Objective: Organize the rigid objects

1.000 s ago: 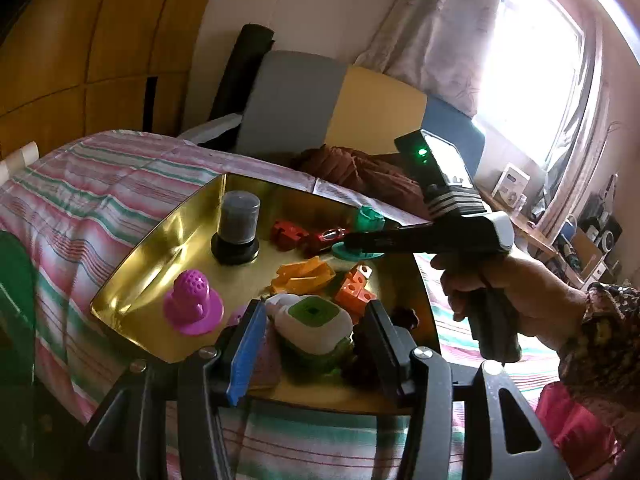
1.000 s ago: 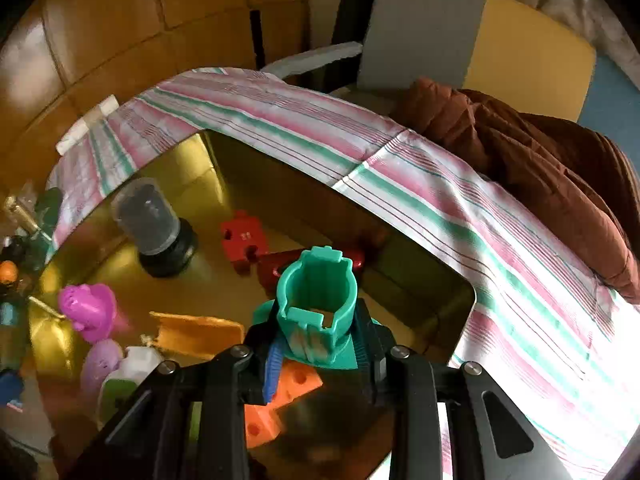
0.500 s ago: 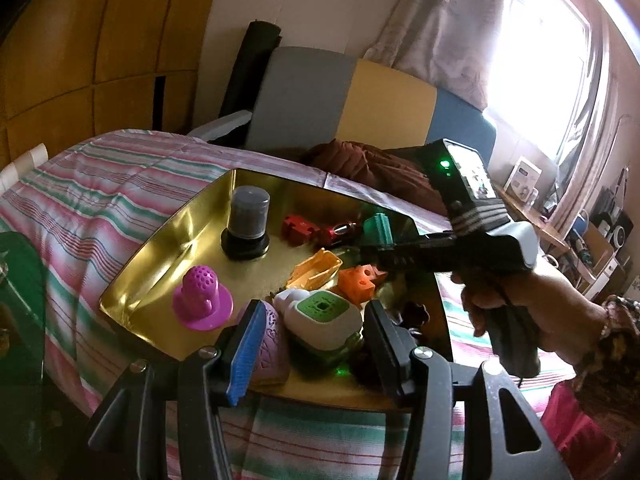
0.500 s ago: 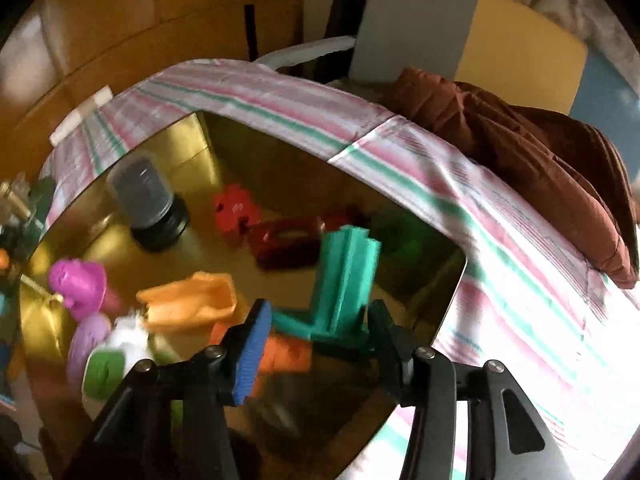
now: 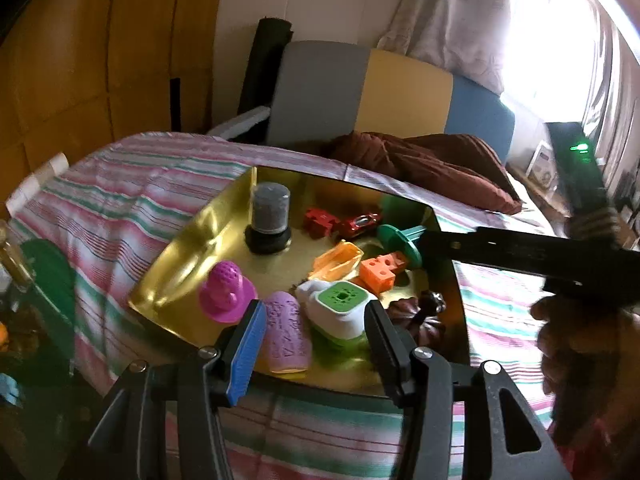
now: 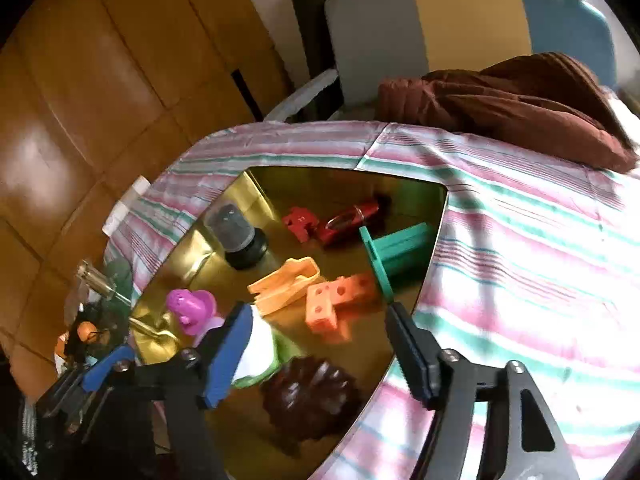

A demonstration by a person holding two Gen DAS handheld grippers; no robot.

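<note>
A gold tray [image 5: 192, 240] on the striped cloth holds several toys. The teal flanged piece [image 6: 396, 250] lies on its side by the tray's right wall, also in the left wrist view [image 5: 396, 238]. My right gripper [image 6: 316, 350] is open and empty, pulled back above the tray's near corner. My left gripper [image 5: 314, 340] is open at the tray's near edge, with a lilac piece [image 5: 286, 332] and a white and green piece [image 5: 340, 312] between its fingers, untouched. A grey capped jar [image 5: 270, 216], magenta knob [image 5: 226, 292], orange blocks [image 5: 380, 270] and red car [image 5: 358, 222] sit inside.
A brown pinecone-like piece [image 6: 312, 396] lies at the tray's near right corner. A brown jacket [image 6: 508, 100] and a grey, yellow and blue chair [image 5: 360, 88] stand behind. Clutter and a glass tube [image 6: 100, 284] lie left of the tray.
My right gripper opened and let go of the teal piece, which tipped onto its side in the tray; the gripper then drew back. My left gripper drew back slightly.
</note>
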